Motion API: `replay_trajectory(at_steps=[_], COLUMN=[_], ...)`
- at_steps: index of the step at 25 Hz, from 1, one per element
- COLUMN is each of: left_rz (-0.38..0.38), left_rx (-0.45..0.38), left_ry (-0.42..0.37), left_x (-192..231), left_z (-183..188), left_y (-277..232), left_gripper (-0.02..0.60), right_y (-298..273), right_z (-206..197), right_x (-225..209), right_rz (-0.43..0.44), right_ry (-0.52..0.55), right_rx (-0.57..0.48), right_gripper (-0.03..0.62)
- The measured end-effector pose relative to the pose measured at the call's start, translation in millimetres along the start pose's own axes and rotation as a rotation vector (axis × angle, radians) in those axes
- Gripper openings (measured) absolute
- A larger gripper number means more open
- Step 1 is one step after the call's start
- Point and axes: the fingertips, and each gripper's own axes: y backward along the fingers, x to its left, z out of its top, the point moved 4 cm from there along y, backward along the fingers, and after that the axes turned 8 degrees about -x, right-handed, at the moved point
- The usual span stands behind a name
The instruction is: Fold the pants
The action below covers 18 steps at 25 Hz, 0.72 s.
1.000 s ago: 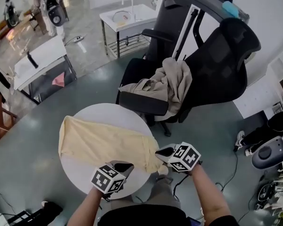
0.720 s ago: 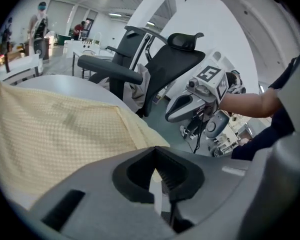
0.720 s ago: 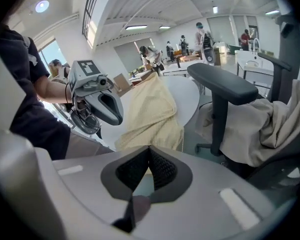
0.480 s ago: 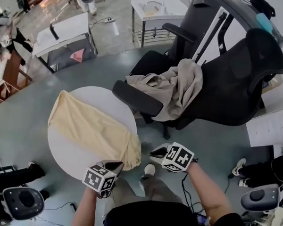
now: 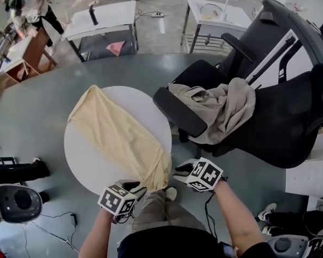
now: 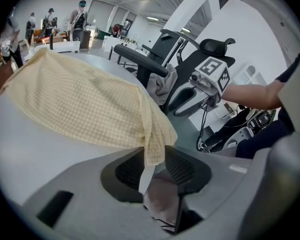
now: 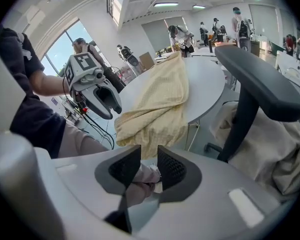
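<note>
Pale yellow checked pants (image 5: 121, 136) lie stretched across a round white table (image 5: 91, 171), their near end drooping over the table's front edge. My left gripper (image 5: 139, 187) sits at that drooping end. In the left gripper view the pants' corner (image 6: 155, 151) hangs loosely between the jaws of the left gripper (image 6: 154, 154), which have just been opening. My right gripper (image 5: 180, 169) hovers just right of the same end. Its jaws have also just been opening, and the right gripper (image 7: 149, 156) has nothing between them; the pants (image 7: 157, 104) hang just beyond.
A black office chair (image 5: 269, 112) with a beige garment (image 5: 220, 112) draped on it stands right of the table, its armrest (image 7: 260, 81) close to my right gripper. Other tables (image 5: 99, 18) stand farther back. A round grey device (image 5: 16, 200) sits on the floor at left.
Both grippers have sunk toward the table's near edge with the pants' end, and their jaws have parted. The end now droops over the edge. The head view has swung.
</note>
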Motion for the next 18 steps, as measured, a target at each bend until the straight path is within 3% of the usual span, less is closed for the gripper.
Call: replay_trajectory(at_steps=[8,12,18], left_rz=[-0.010,0.032,0.118], left_rx=[0.018,0.004,-0.026], left_ry=[0.025,0.058,0.115], left_x=[3,2,-6], left_z=[-12,-8,-4], left_y=[-16,-27,-35], left_gripper=[0.164,0.161,0.074], right_y=[-11,-23,-36], right_z=[1,-3,2], right_x=[-21,-37,-63], right_rz=[0.038,0.081,0.149], right_ry=[0.000,0.061,0.152], right_rx=[0.063,0.126,0.182], right_gripper=[0.153,0.192,0.199])
